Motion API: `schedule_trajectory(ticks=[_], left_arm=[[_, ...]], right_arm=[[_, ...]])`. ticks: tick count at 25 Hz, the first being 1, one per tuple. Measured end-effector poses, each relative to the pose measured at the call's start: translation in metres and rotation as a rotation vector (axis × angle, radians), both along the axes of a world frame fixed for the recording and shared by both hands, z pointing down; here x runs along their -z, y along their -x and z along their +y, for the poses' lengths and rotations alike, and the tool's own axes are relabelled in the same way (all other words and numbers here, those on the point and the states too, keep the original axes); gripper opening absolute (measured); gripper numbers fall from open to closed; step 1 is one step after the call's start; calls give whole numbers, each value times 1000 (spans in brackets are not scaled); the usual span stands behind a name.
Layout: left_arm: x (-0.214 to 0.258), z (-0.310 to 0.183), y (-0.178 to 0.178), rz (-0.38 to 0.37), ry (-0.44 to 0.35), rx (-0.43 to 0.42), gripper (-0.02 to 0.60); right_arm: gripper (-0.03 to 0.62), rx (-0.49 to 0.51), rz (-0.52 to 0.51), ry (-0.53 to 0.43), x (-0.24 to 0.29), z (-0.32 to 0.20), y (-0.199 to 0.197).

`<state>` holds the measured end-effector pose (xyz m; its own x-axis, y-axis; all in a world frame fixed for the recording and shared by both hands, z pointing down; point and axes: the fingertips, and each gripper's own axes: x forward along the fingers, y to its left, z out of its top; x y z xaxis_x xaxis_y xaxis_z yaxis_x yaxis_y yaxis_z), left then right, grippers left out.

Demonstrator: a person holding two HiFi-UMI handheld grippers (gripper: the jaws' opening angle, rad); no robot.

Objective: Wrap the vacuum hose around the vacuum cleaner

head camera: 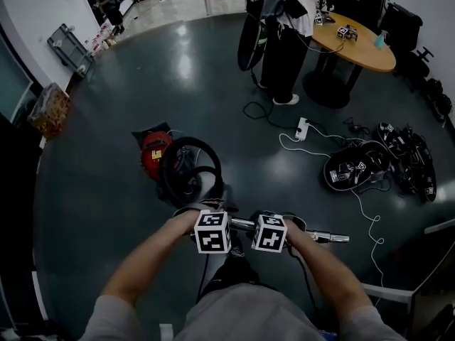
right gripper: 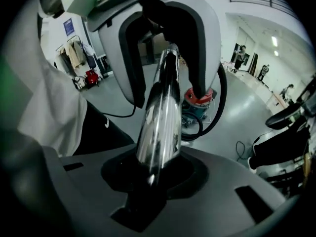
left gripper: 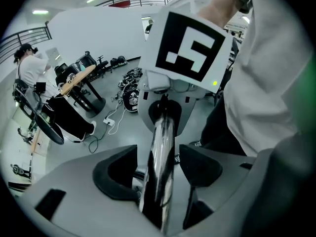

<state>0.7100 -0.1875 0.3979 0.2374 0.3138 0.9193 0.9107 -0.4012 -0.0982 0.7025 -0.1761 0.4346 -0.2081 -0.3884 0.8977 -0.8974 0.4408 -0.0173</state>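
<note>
The red vacuum cleaner (head camera: 153, 152) sits on the dark floor ahead of me, with its black hose (head camera: 186, 170) coiled in loops beside and over it. Both grippers hold the hose's chrome wand (head camera: 328, 237) level in front of my body. My left gripper (head camera: 212, 227) is shut on the wand (left gripper: 161, 157), which runs on into the right gripper's jaws. My right gripper (head camera: 270, 229) is shut on the same wand (right gripper: 161, 117). In the right gripper view the vacuum cleaner (right gripper: 198, 96) and hose (right gripper: 222, 102) show beyond the left gripper.
A person (head camera: 290, 34) stands at a round wooden table (head camera: 355, 42) at the back right. A white power strip (head camera: 302, 128) and cables trail across the floor. Black gear (head camera: 407, 160) lies at the right. A patterned box (head camera: 50, 109) is by the left wall.
</note>
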Motion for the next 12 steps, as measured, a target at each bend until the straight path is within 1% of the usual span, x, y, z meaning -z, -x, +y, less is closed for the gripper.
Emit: schedule_trajectory(ticks=[2,4,6,7,9,12], left_arm=[[-9,-9,-11,-31,33,14,273],[-11,-17,-19,-71,105,56,273],[-13,-25,-27,-92,177,111,272],[-14,-29,-31,-93,204,137,265],[-18,-39,-40,-76,234,172,228],[-24,-56,-53,-30,235,195,201]], right_arm=[[118,53,40,29,-1,-5,-11],[112,97,77,57,0,-11,-24],[112,130,105,85,0,-19,-36],[112,139,115,96,-2,-23,-42],[112,151,129,112,-6,-33,-54],[112,179,144,125,-11,-49,-71]])
